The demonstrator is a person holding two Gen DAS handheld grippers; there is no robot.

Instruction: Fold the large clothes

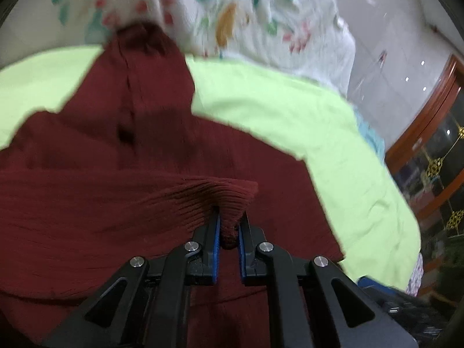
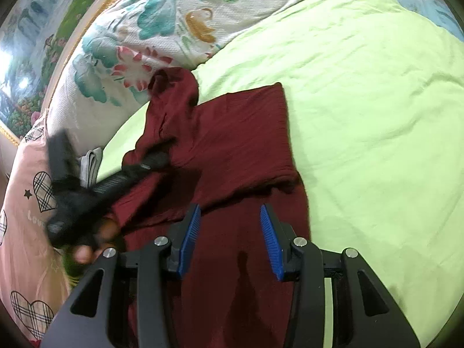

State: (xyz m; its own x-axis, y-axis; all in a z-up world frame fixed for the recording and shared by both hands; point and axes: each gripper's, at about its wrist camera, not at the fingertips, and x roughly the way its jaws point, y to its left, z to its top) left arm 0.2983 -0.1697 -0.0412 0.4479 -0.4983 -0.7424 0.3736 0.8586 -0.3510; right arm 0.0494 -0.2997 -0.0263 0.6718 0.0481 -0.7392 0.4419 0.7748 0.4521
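A dark red sweater lies on a green sheet. It is soft and knit, with fine ribs. One side is folded over the middle, with a straight edge. A sleeve points up toward the flowery blanket. A ribbed cuff is lifted and bunched up.

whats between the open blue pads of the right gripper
Nothing is gripped: in the right wrist view, the right gripper stands open and only the dark red knitted sweater on the light green bedsheet shows through the gap.
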